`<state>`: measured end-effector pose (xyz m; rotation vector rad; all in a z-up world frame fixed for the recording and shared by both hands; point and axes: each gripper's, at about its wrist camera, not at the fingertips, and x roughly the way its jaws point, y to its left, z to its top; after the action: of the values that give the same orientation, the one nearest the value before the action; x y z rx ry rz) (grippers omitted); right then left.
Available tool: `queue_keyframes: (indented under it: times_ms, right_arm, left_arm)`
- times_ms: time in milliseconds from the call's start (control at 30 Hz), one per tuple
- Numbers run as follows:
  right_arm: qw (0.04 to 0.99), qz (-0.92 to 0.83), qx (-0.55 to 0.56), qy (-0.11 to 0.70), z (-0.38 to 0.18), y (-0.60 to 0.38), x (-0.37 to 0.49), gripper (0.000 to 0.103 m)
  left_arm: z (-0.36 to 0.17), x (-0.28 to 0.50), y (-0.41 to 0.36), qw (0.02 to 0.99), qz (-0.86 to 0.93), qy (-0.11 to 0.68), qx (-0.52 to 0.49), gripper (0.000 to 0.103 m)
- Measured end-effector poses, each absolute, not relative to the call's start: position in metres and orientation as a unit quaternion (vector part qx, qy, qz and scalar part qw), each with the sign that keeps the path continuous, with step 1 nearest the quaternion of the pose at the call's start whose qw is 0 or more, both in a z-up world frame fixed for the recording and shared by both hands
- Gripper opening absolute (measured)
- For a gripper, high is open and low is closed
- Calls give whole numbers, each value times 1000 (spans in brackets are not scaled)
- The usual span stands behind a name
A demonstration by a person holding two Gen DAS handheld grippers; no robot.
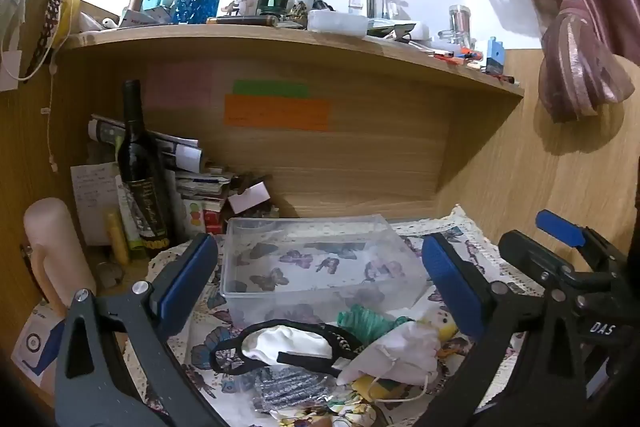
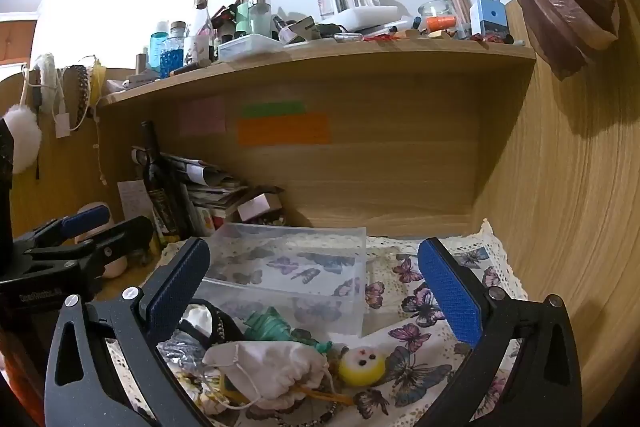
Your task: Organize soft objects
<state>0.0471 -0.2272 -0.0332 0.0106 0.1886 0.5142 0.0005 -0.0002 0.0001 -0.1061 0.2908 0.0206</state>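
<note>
Desk: butterfly cloth [image 2: 416,343] under a cluttered shelf [image 1: 304,43].
Bin: clear bin [image 1: 316,259], far centre.
Soft pile [image 1: 332,355]: near, before it.
My left gripper [image 1: 320,283]: spread wide.
My right gripper [image 2: 316,287]: spread, pinching nothing.

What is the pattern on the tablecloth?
Butterflies, purple and blue, on the white tablecloth. Right wrist view shows it best.

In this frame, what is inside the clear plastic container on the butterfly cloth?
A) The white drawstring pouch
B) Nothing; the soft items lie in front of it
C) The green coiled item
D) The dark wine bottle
B: only the butterfly cloth shows through the clear plastic container, while the white drawstring pouch and the green coiled item lie on the cloth in front of it.
</note>
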Motion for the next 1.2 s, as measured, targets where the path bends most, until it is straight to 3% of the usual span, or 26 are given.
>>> queue_keyframes:
  times_ms: [1200]
  right_arm:
    - [962, 254, 7, 104, -33, -227, 51, 103]
  left_arm:
    - [-5, 3, -3, 988, 2, 144, -49, 103]
